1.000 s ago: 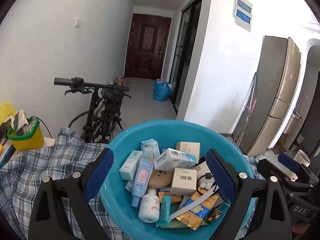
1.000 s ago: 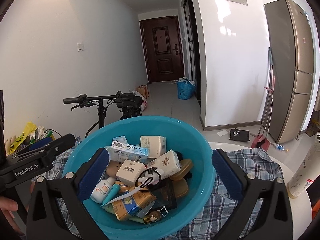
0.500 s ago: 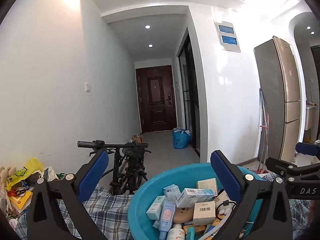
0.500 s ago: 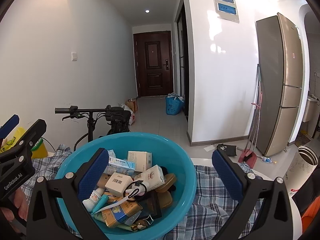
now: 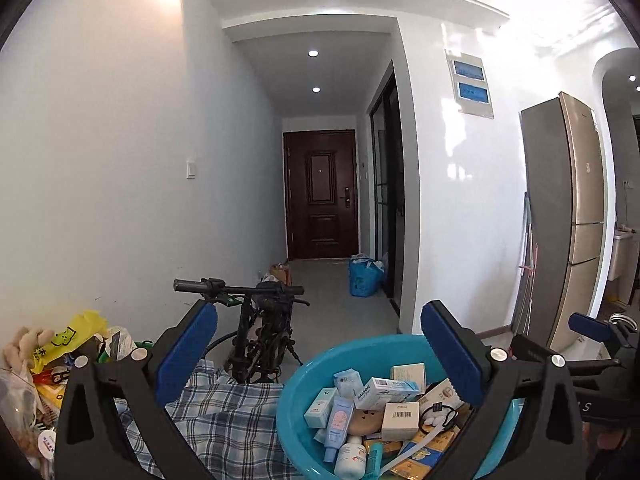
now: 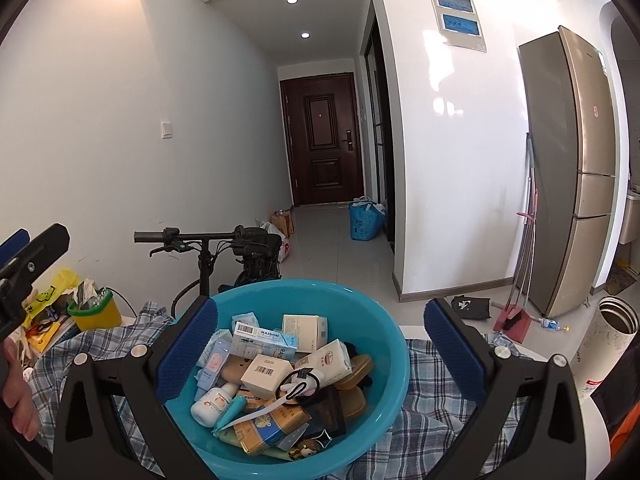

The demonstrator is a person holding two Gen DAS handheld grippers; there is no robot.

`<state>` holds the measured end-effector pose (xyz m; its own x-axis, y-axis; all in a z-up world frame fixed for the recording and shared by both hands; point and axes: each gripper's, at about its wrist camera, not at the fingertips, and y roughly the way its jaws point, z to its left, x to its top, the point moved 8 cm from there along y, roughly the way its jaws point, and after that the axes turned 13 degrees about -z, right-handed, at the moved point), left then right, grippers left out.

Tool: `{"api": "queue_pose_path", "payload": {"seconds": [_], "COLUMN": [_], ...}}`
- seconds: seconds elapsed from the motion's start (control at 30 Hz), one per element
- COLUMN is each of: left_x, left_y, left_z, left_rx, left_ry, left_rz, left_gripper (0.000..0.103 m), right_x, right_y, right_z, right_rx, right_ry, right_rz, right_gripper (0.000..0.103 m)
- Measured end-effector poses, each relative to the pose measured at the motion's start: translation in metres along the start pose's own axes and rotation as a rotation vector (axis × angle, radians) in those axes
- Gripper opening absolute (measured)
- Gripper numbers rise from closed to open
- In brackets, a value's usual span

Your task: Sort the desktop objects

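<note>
Left tool [image 5: 318,350] spread wide, nothing between pads, lower centre of frame. Right tool [image 6: 320,344] spread too, empty. Teal basin [image 6: 384,340] on plaid-covered worktop [image 6: 420,420], lower centre, heaped with boxes and tubes, apparently gathered for sorting.

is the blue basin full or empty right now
Full. The blue basin is heaped with small boxes, tubes and a white bottle, piled well up its walls.

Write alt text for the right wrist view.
The open right gripper hovers over a blue basin heaped with small boxes, tubes and bottles on a plaid cloth. Behind: a bicycle, hallway door and fridge.
</note>
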<state>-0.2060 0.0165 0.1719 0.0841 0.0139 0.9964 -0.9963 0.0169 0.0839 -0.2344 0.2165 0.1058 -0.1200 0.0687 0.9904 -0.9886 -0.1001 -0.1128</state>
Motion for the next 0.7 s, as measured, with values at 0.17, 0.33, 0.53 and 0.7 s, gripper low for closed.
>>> {"api": "queue_pose_path", "payload": {"seconds": [0.17, 0.33, 0.53, 0.7], "left_x": [-0.015, -0.028, -0.013, -0.005], "left_y": [0.002, -0.013, -0.045, -0.070], "left_z": [-0.009, 0.008, 0.031, 0.034], "left_rx": [-0.084, -0.076, -0.008, -0.044], "left_ry": [0.012, -0.086, -0.040, -0.098], "left_rz": [0.101, 0.163, 0.081, 0.073], "left_gripper": [0.103, 0.103, 0.103, 0.103], "right_x": [0.001, 0.005, 0.006, 0.006], "right_y": [-0.003, -0.010, -0.036, -0.064], "right_z": [0.006, 0.016, 0.031, 0.036], "right_rx": [0.002, 0.008, -0.014, 0.014], "right_ry": [-0.012, -0.026, -0.110, -0.133], "right_rz": [-0.002, -0.018, -0.083, -0.074], "right_gripper": [0.103, 0.103, 0.103, 0.103]}}
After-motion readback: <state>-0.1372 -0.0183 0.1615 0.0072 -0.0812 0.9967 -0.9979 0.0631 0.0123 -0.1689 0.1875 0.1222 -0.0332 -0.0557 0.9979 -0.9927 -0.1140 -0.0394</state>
